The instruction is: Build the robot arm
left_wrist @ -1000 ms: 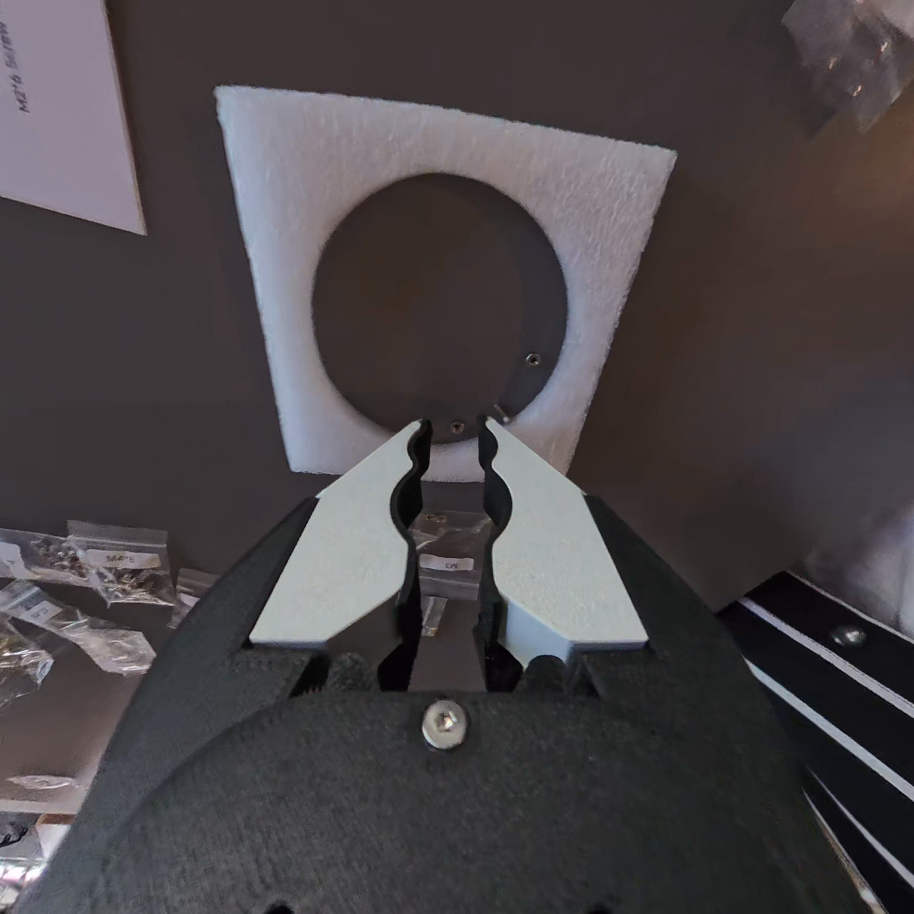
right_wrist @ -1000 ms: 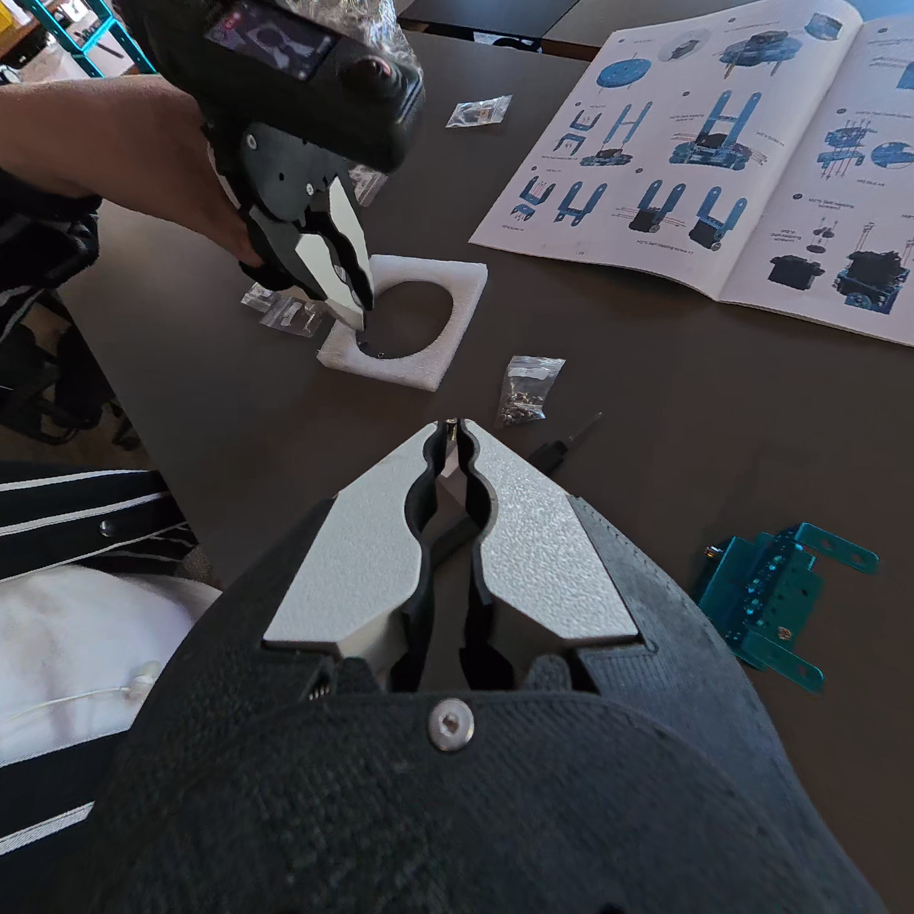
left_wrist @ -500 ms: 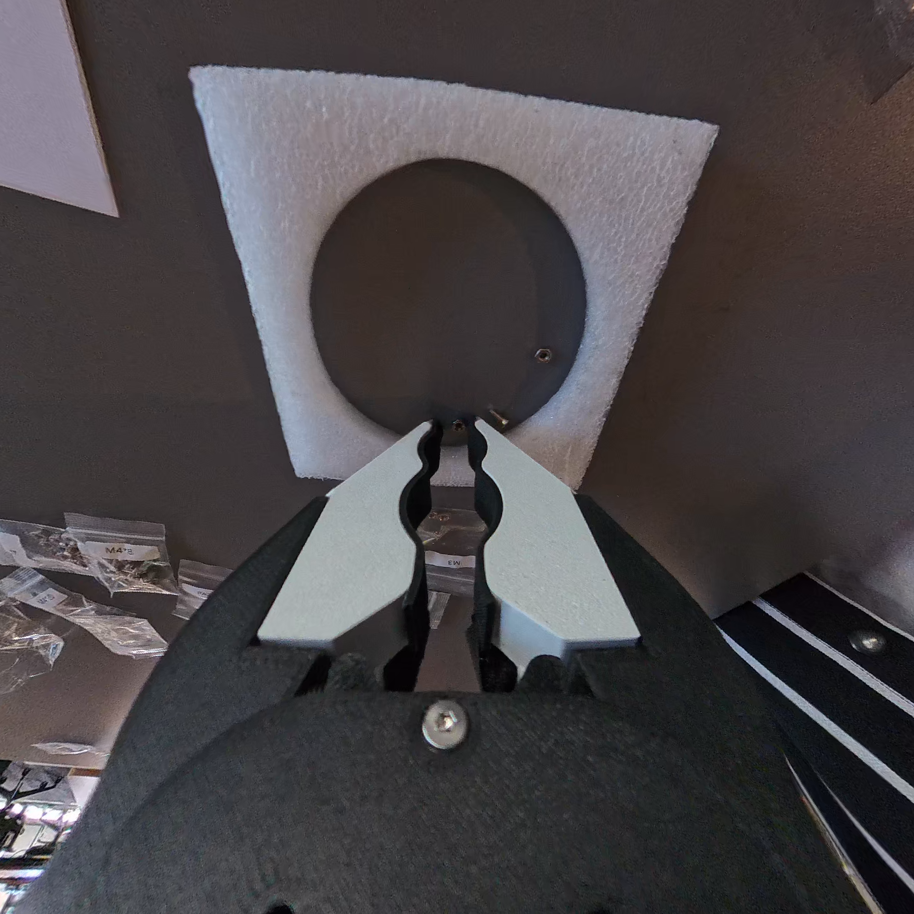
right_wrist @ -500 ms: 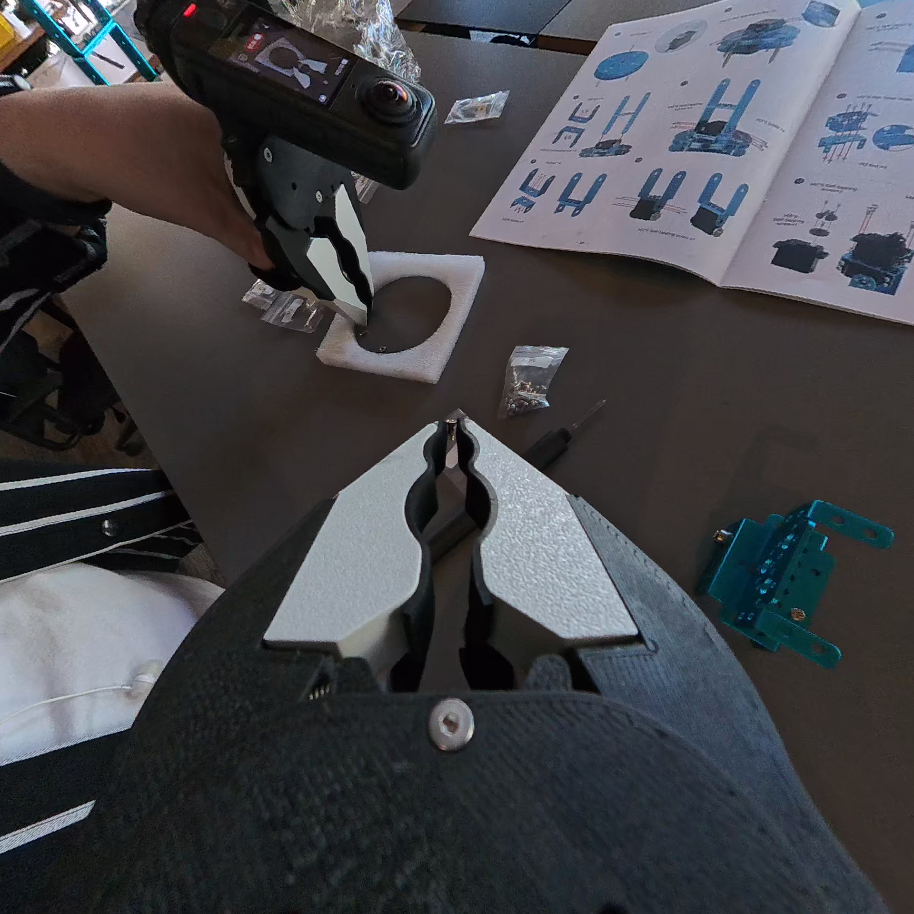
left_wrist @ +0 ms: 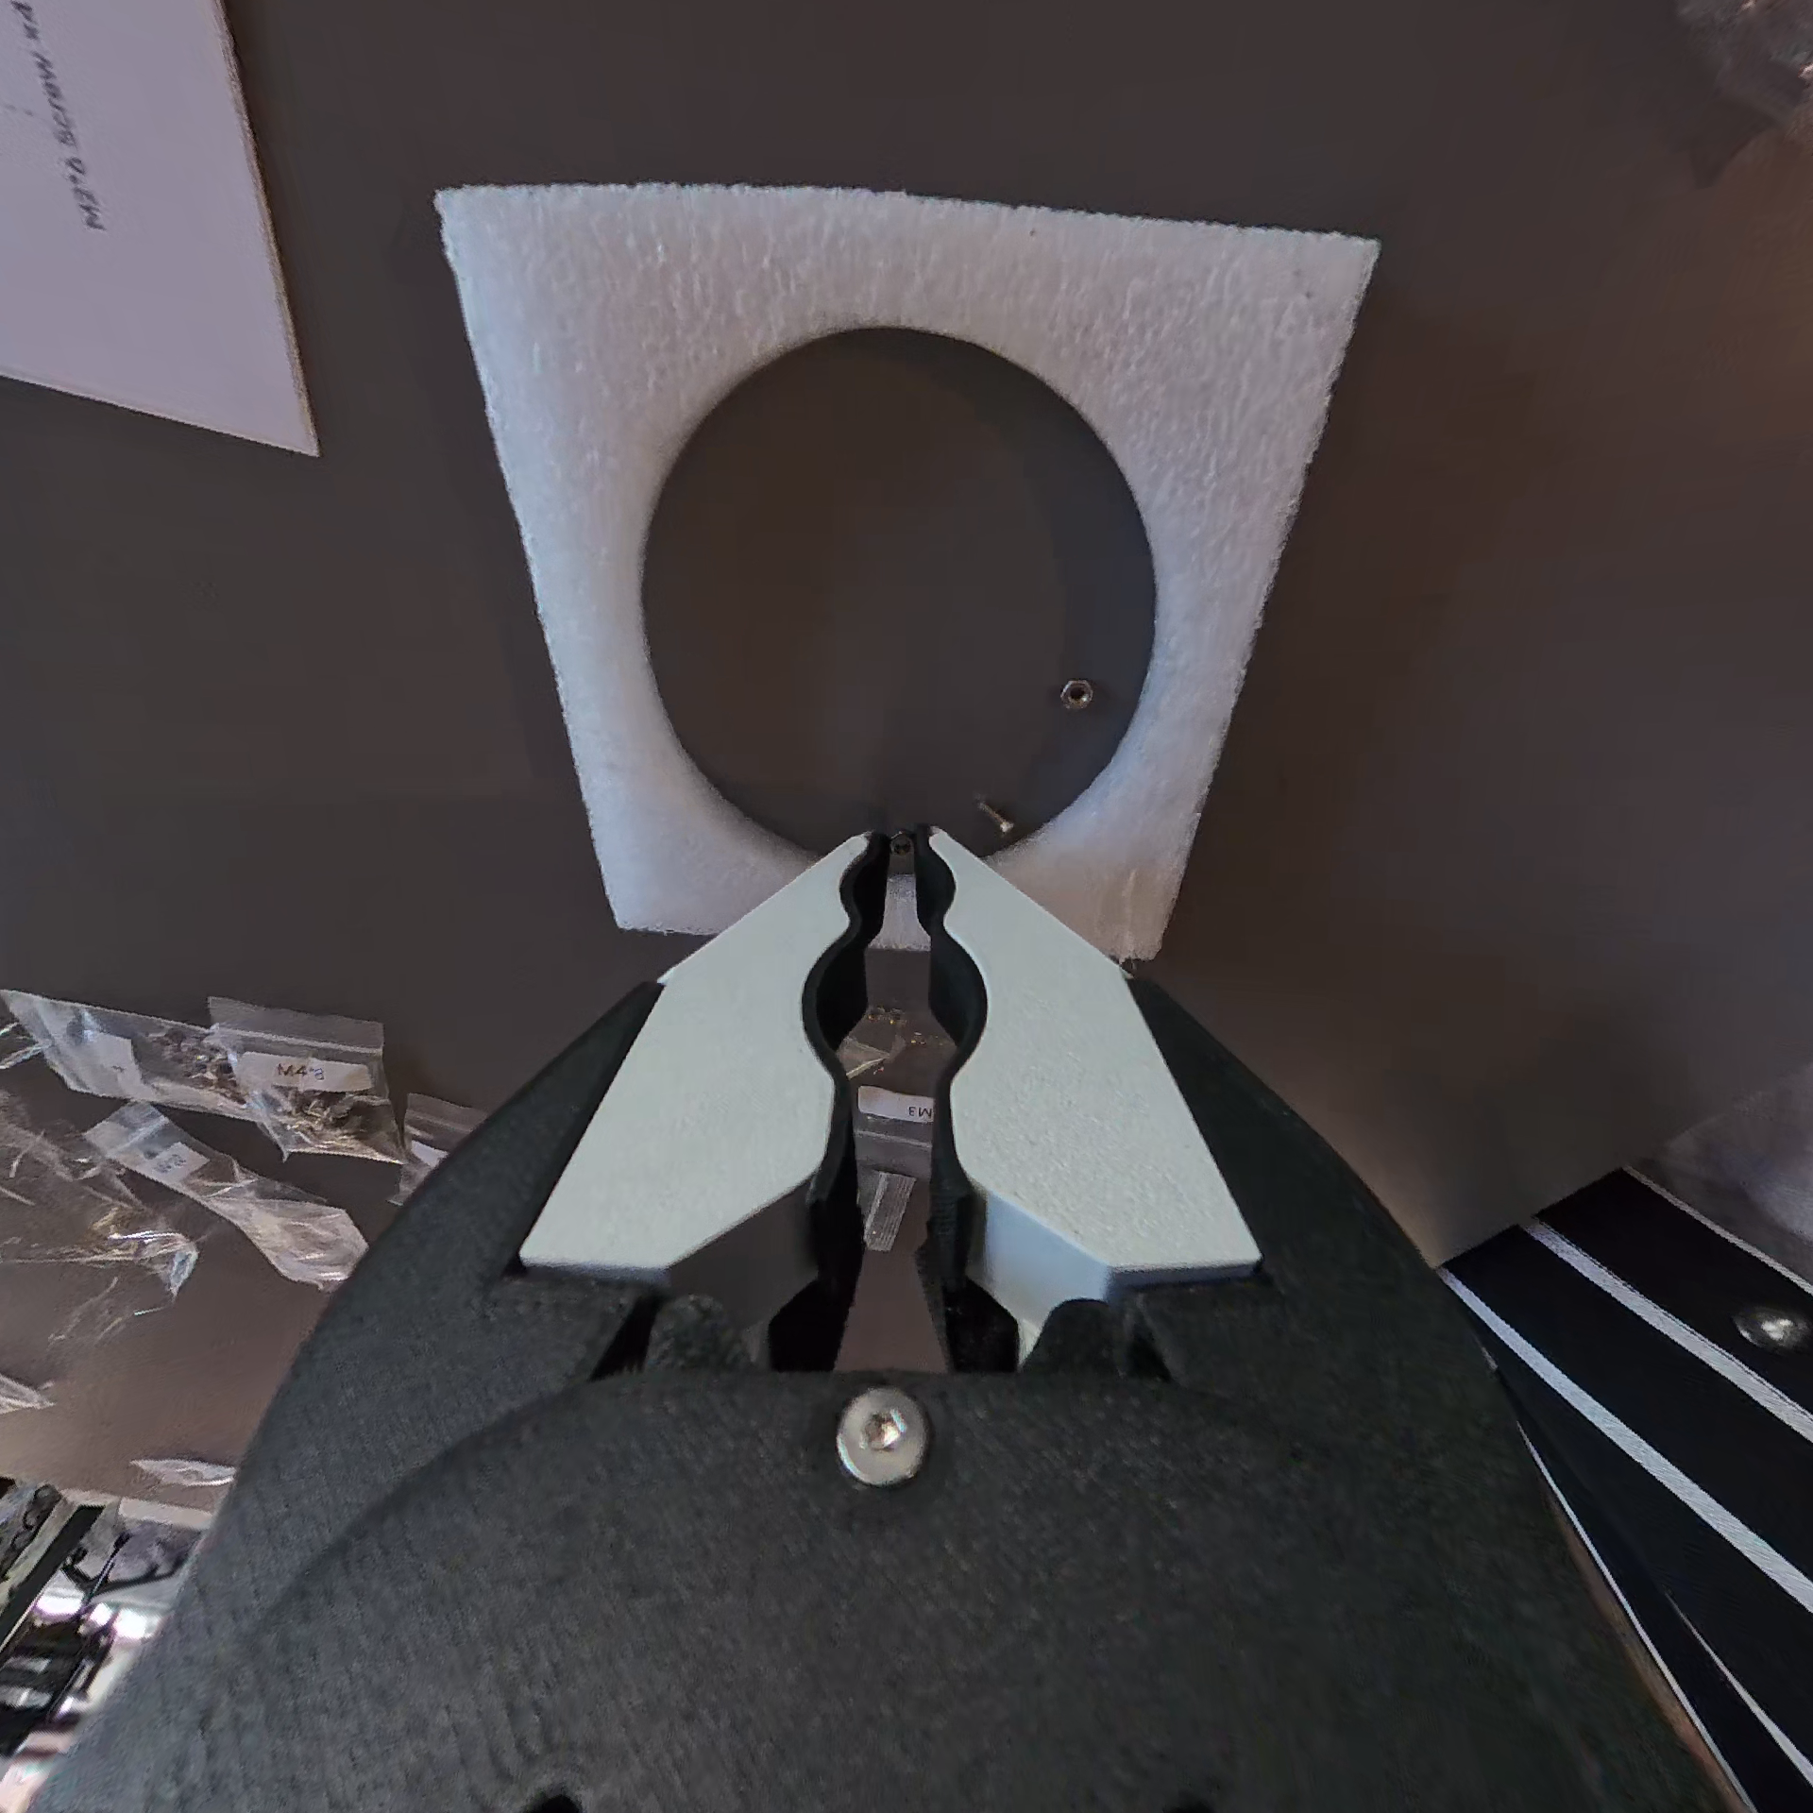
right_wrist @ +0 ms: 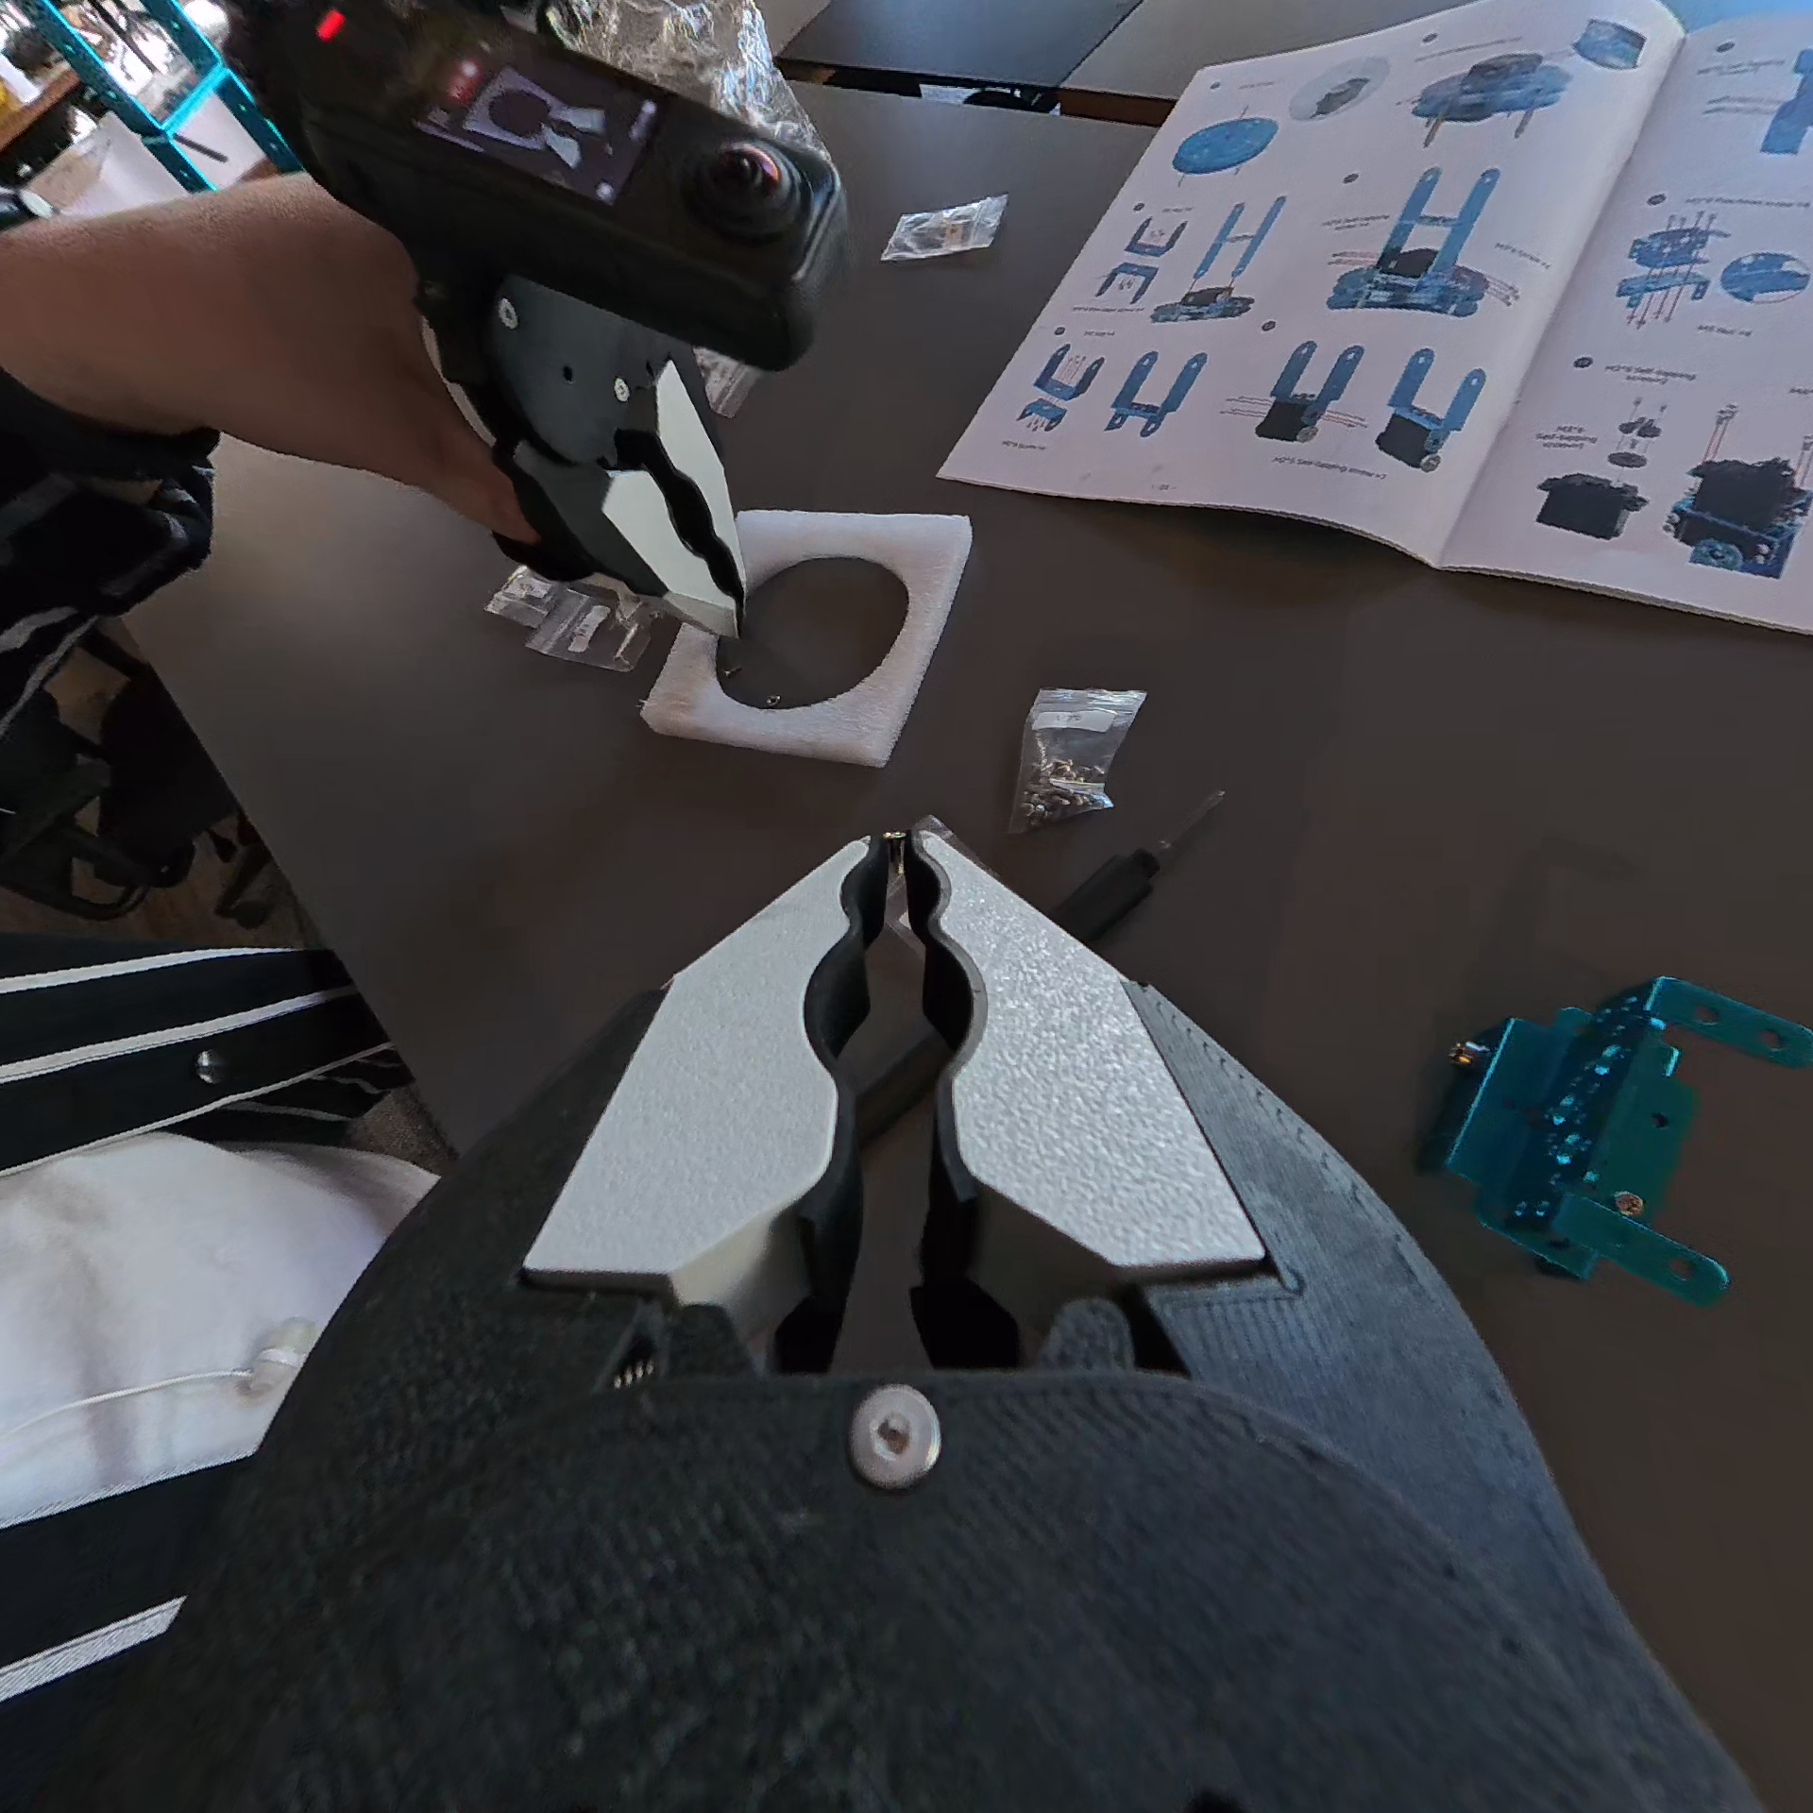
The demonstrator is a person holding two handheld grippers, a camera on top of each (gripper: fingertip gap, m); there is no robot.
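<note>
Now L tool [left_wrist: 900, 837] pinching tiny nut [left_wrist: 900, 840], R tool [right_wrist: 891, 837] nipping small screw [right_wrist: 893, 840]

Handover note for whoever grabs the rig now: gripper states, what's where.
Left gripper: jaws nearly shut on a small nut at the near edge of the foam square's round cutout.
Right gripper: shut on a small screw, held above the table.
A second nut and a loose screw lie in the cutout.
Teal bracket, a screw bag and a screwdriver lie nearby.
</note>
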